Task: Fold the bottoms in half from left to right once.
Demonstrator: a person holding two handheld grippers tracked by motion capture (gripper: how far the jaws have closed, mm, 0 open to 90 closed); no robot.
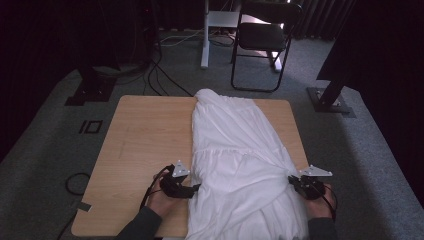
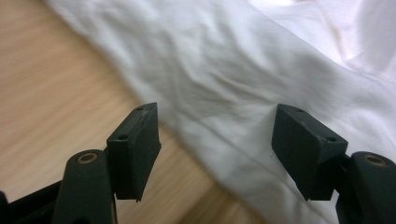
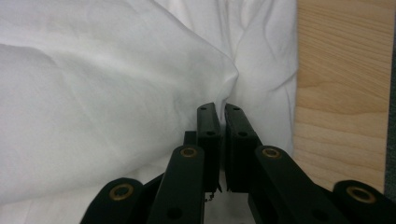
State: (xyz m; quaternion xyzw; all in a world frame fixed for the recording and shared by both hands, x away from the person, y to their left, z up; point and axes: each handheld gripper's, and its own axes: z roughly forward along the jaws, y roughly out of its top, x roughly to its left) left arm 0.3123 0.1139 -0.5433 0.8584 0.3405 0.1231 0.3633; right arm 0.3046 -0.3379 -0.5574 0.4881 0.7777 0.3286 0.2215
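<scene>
Grey carpet, dark curtains, a folding chair (image 1: 264,37) at 12 o'clock; in front, a pale wooden table (image 1: 145,135). Item: one white garment (image 1: 240,160), apparently a dress, laid lengthwise over the table's right half, from 12 o'clock to the near edge at 6 o'clock, hem end nearest the person. Left claw (image 1: 196,188), at 7 o'clock: jaws spread wide, one over bare wood and one over cloth, straddling the garment's left edge, gripping nothing. Right claw (image 1: 294,181), at 5 o'clock: jaws pressed together on a fold at the garment's right edge, cloth puckered at the tips. Step judged in hand: securing both side edges for a fold or a lift. Next move calls for the left claw to close on its edge before any pull.
</scene>
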